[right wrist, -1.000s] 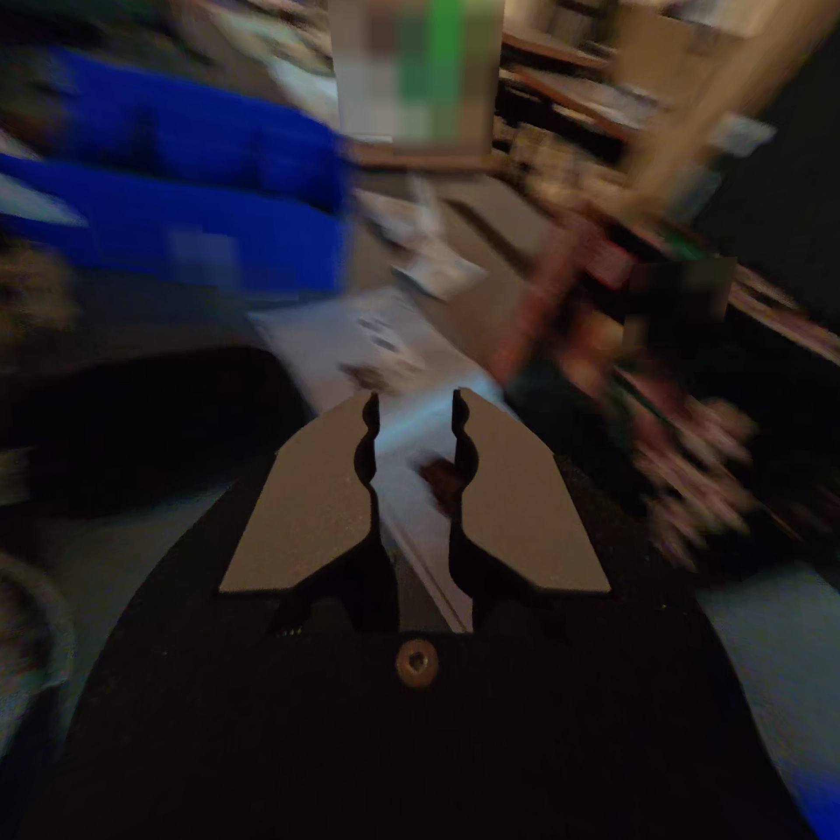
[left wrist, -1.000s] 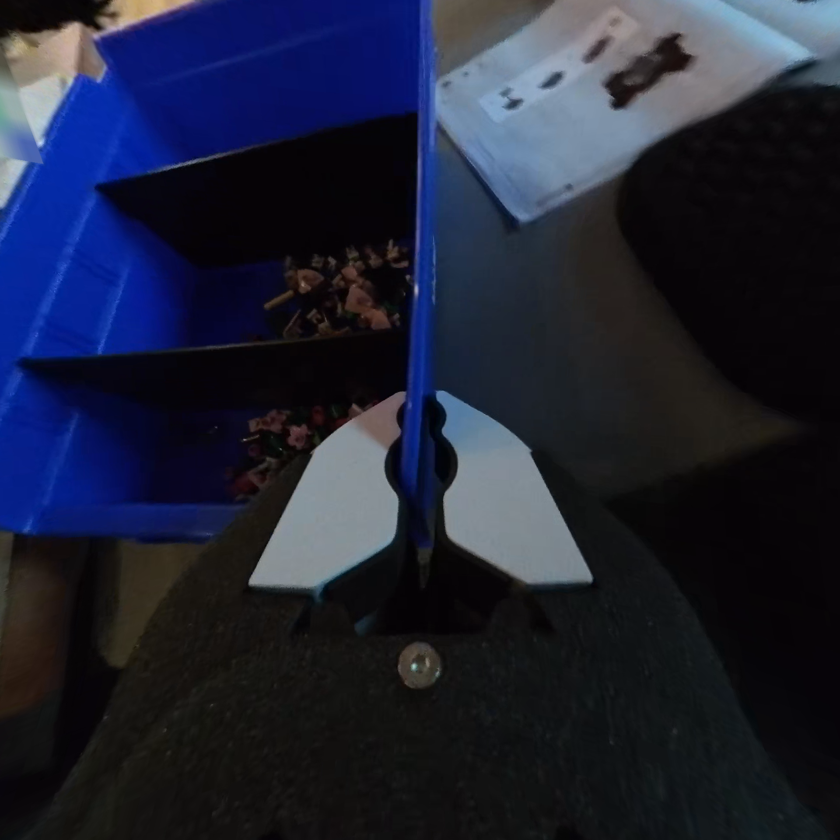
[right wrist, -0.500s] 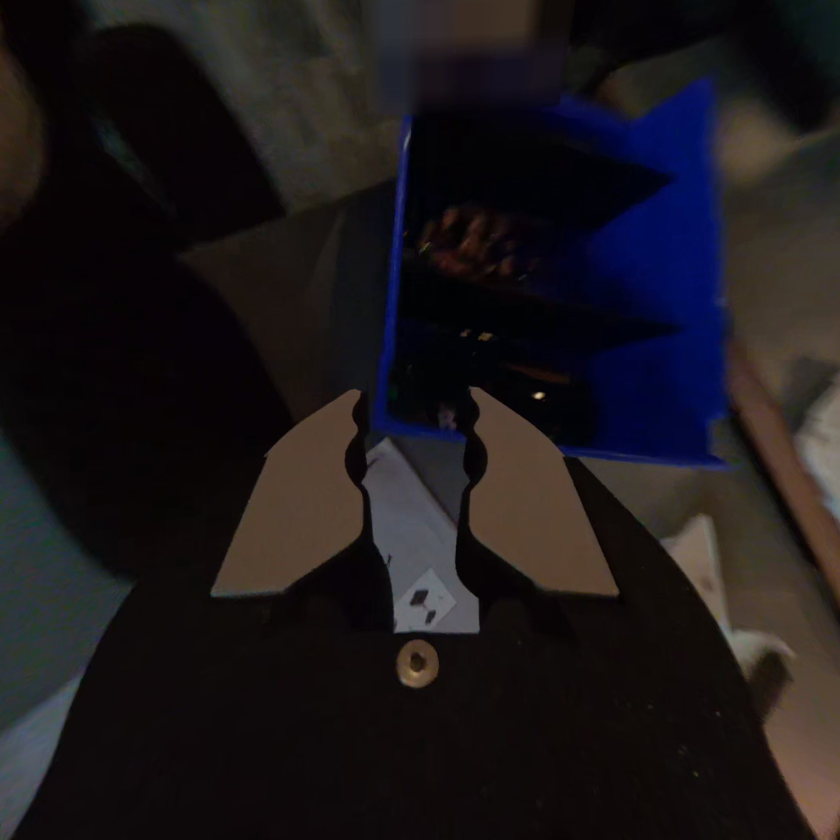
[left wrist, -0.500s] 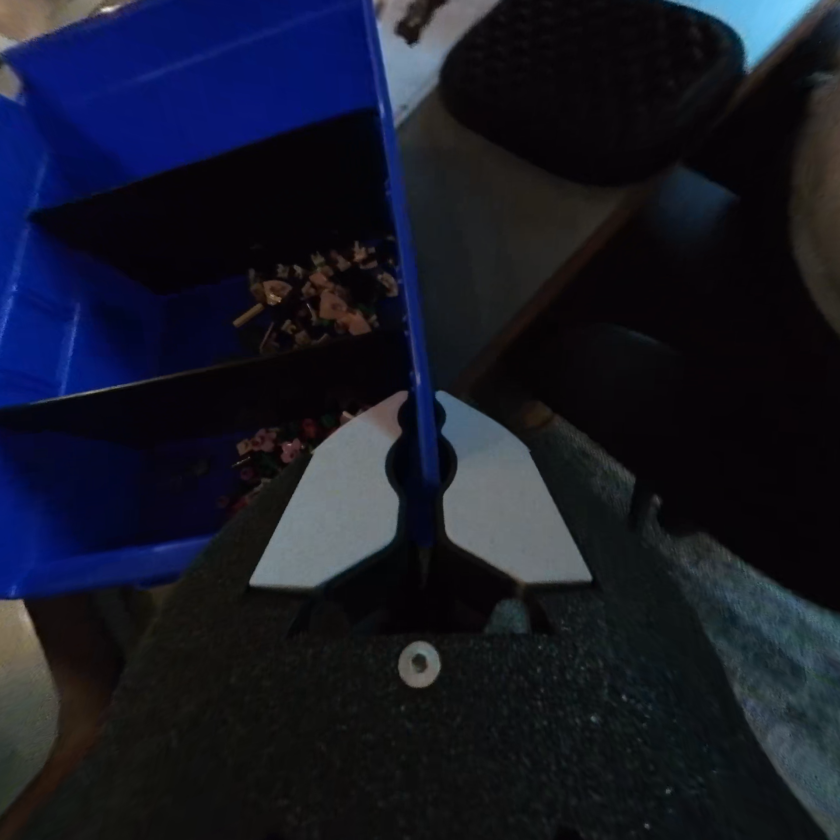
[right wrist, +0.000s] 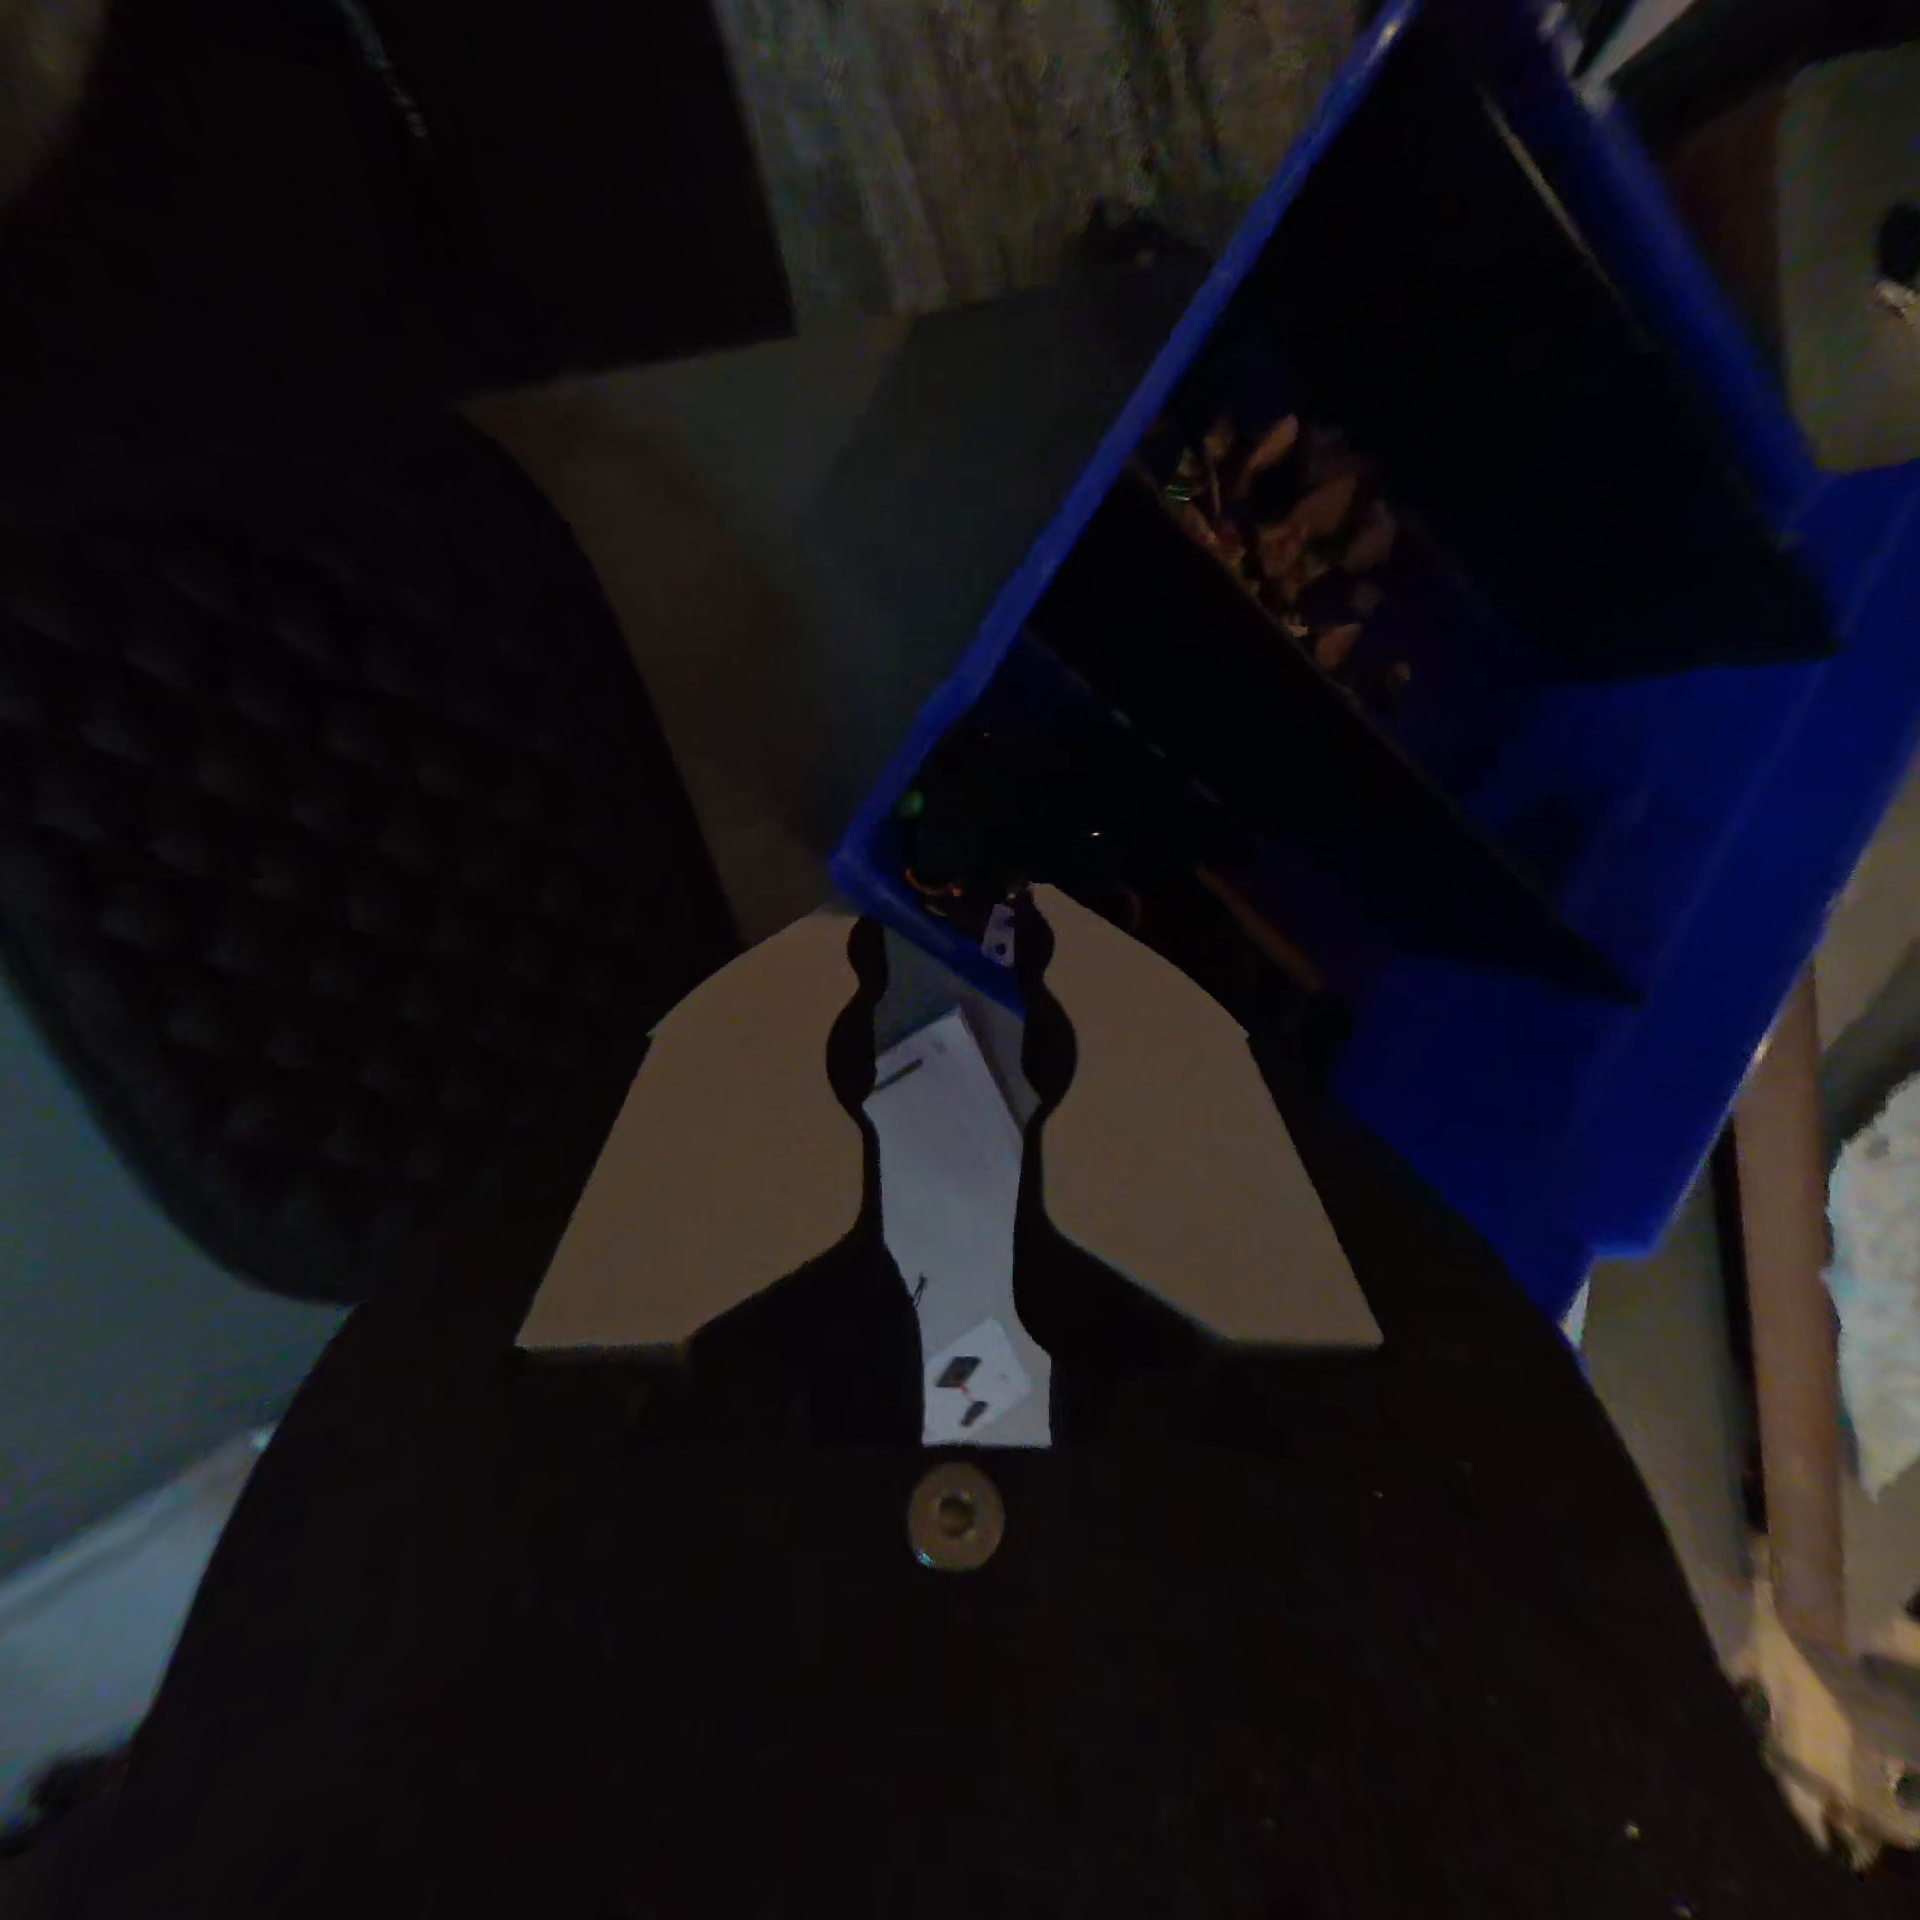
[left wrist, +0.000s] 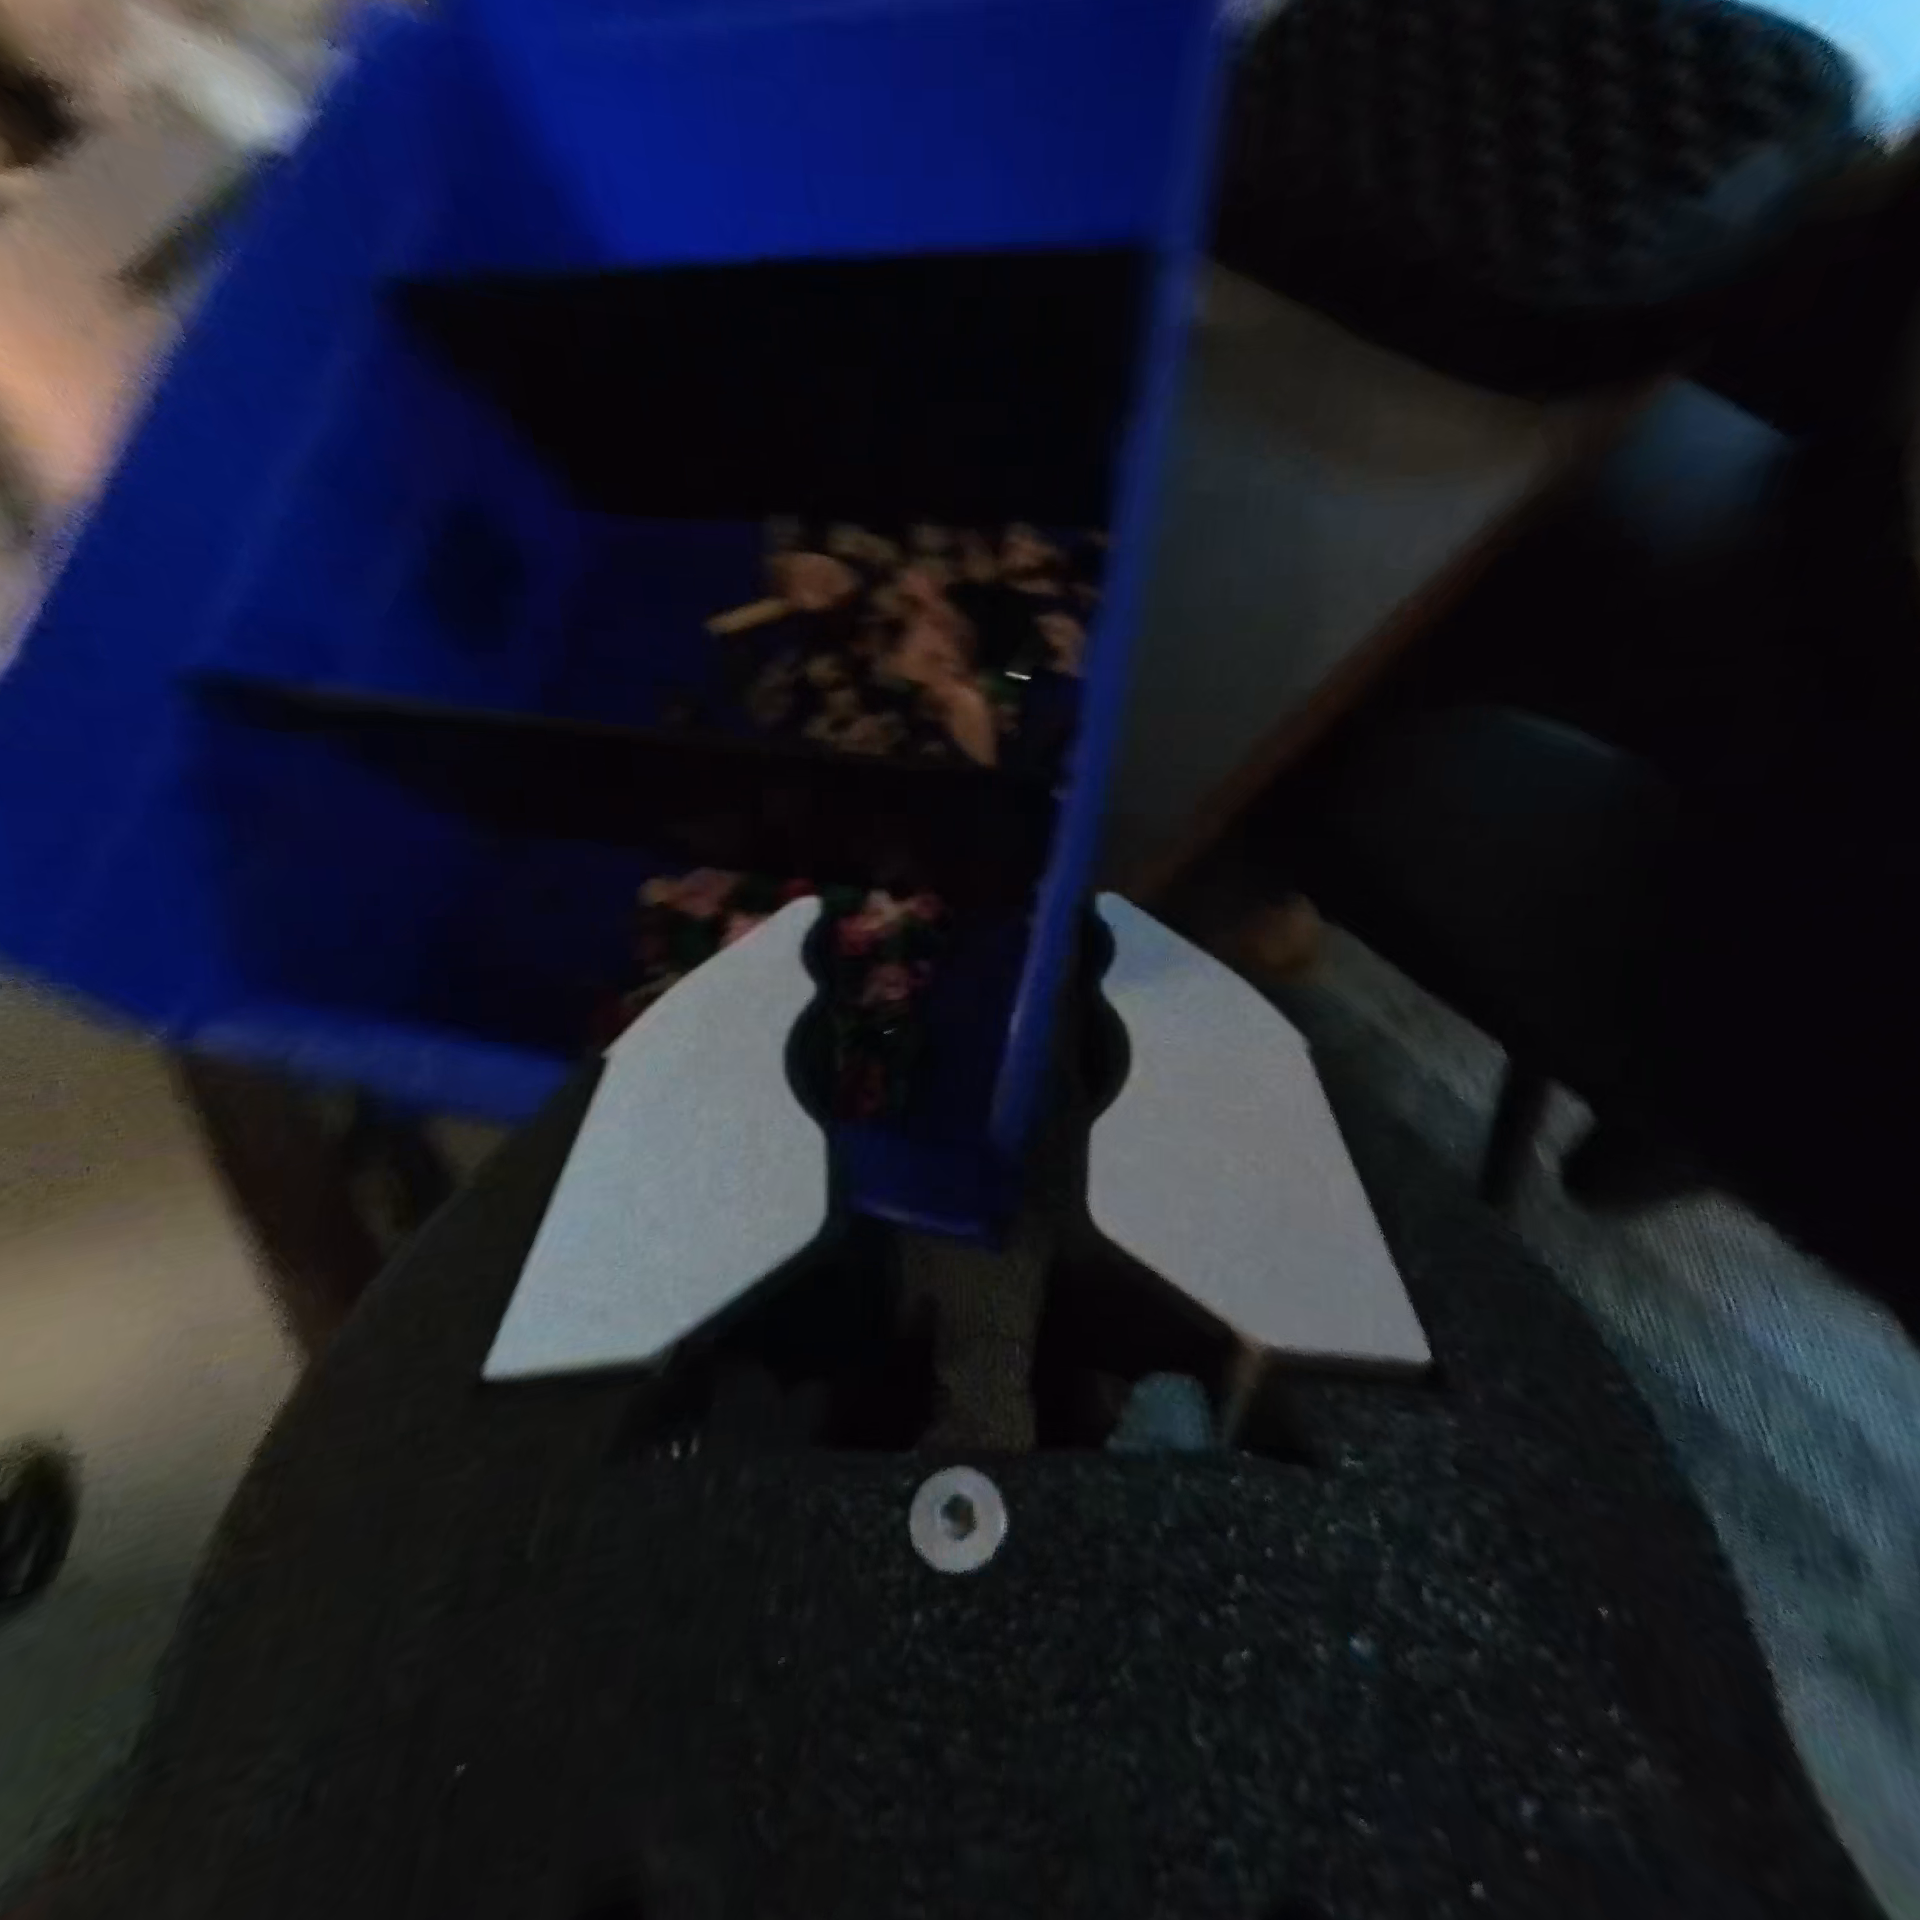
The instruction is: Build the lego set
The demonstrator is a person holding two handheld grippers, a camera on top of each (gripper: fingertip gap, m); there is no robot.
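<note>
A blue compartment bin (left wrist: pixel 312 582) with black dividers fills the left wrist view. Its middle compartment holds tan small parts (left wrist: pixel 894 634), and the near one holds pink and dark small parts (left wrist: pixel 883 956). My left gripper (left wrist: pixel 956 914) is open. The bin's right wall (left wrist: pixel 1122 623) stands between the fingers, close to the right finger (left wrist: pixel 1226 1122), with a wide gap to the left one. In the right wrist view my right gripper (right wrist: pixel 951 920) is open over the near corner of the bin (right wrist: pixel 1662 935). A small lilac piece (right wrist: pixel 1000 935) lies by its right fingertip.
A black textured rounded object (right wrist: pixel 291 831) lies left of the bin on the grey table; it also shows in the left wrist view (left wrist: pixel 1507 135). A white printed booklet (right wrist: pixel 956 1143) lies under my right gripper. The table's brown edge (left wrist: pixel 1382 644) runs right of the bin.
My left gripper was shut on the bin's right wall and has now opened off it. My right gripper has moved closer to the bin's corner and its fingers have narrowed a little.
</note>
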